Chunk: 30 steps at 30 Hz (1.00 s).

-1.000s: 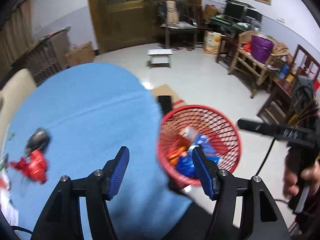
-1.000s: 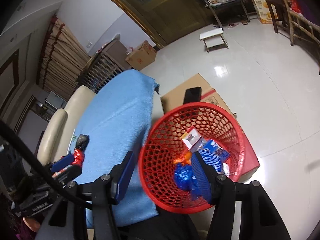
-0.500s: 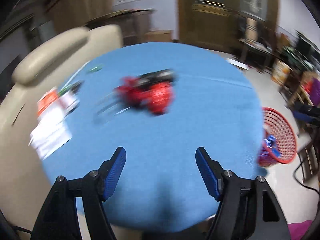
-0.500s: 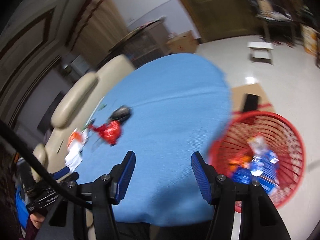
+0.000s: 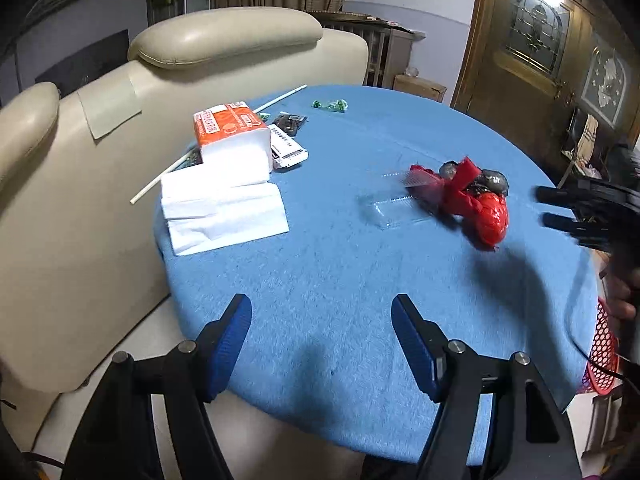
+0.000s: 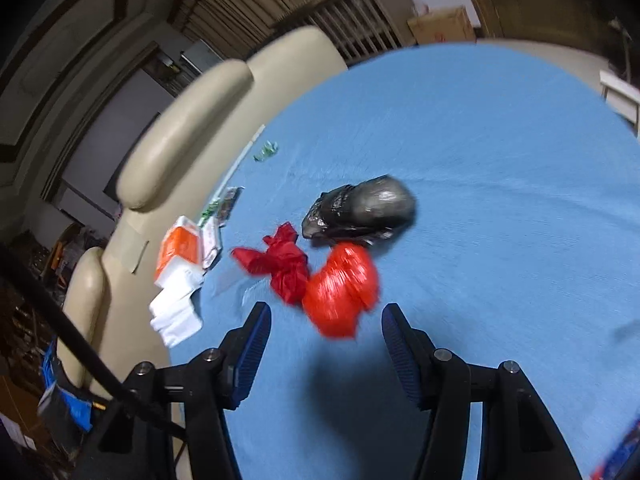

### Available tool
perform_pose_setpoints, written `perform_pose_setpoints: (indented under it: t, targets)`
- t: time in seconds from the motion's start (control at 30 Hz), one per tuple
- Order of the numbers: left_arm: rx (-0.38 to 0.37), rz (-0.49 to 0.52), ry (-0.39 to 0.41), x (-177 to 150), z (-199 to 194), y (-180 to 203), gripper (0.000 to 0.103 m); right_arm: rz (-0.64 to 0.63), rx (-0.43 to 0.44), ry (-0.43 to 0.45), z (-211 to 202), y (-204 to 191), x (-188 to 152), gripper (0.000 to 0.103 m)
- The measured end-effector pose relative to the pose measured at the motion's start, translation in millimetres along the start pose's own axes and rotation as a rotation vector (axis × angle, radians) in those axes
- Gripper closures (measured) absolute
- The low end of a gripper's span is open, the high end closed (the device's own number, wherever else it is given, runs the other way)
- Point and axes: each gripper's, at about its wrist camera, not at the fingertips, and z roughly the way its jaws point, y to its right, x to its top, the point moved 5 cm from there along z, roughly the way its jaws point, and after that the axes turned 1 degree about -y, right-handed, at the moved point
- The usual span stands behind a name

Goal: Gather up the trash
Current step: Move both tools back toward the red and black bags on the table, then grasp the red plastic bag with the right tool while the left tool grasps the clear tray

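A tied red plastic bag [image 6: 340,284] lies on the blue round table [image 6: 500,200], with a dark grey bag [image 6: 364,210] touching it behind. Both show in the left wrist view, the red bag [image 5: 480,208] in front of the grey bag [image 5: 486,182]. A clear plastic tray [image 5: 394,210] lies beside them. My right gripper [image 6: 324,342] is open and empty, just short of the red bag. My left gripper [image 5: 320,338] is open and empty over the table's near edge. The right gripper also shows at the right of the left wrist view [image 5: 576,216]. The red mesh basket [image 5: 604,352] peeks past the table's right edge.
A tissue pack [image 5: 232,140] with loose white tissues [image 5: 224,208], a white packet [image 5: 286,146], a thin stick [image 5: 224,134] and a green wrapper [image 5: 330,105] lie at the table's far left. A beige sofa [image 5: 100,152] stands behind the table.
Both grippers have swung left, away from the red basket and onto the table. The right gripper now faces the red bag at close range. Both stay open and empty.
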Motion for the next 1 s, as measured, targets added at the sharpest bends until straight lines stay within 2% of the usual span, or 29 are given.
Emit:
perform_pose_setpoints:
  t: [0.07,0.17,0.23,0.37,0.5,0.6,0.67,0.77,0.83,0.93,1.0]
  targets:
    - [-0.021,0.003,0.003,7.3,0.6,1.8,0.030,0.029,-0.005,-0.025,26.3,1.4,9.8,0.042]
    - [-0.049,0.023,0.025,25.1,5.9,12.5,0.030,0.069,-0.053,-0.059,61.6,6.5,14.9,0.049]
    - [-0.067,0.036,0.033,33.7,10.2,21.0,0.030,0.073,-0.041,-0.073,74.2,6.5,13.7,0.050]
    - [-0.094,0.074,0.053,54.9,23.2,39.6,0.030,-0.023,-0.060,-0.057,72.4,-1.7,10.4,0.055]
    - [-0.112,0.121,0.058,73.6,46.5,49.2,0.029,-0.002,-0.043,-0.067,57.2,13.6,1.5,0.056]
    - [-0.202,0.162,0.066,91.3,68.2,54.7,0.027,0.024,-0.026,-0.077,36.9,27.1,-7.3,0.056]
    - [-0.242,0.182,0.042,101.1,83.4,57.2,0.027,0.032,-0.009,-0.077,23.2,35.0,-14.6,0.056]
    - [-0.341,0.214,-0.030,111.5,108.5,66.1,0.025,0.054,0.010,-0.065,-3.8,48.0,-24.5,0.056]
    - [-0.363,0.216,-0.068,114.2,123.1,69.3,0.025,0.067,0.013,-0.044,-22.4,56.5,-31.8,0.056]
    - [-0.434,0.184,-0.157,109.2,146.4,72.1,0.025,0.096,0.014,-0.013,-47.0,66.5,-45.8,0.056]
    - [-0.442,0.132,-0.206,103.1,156.9,71.3,0.025,0.111,0.012,0.002,-58.5,70.5,-52.8,0.056]
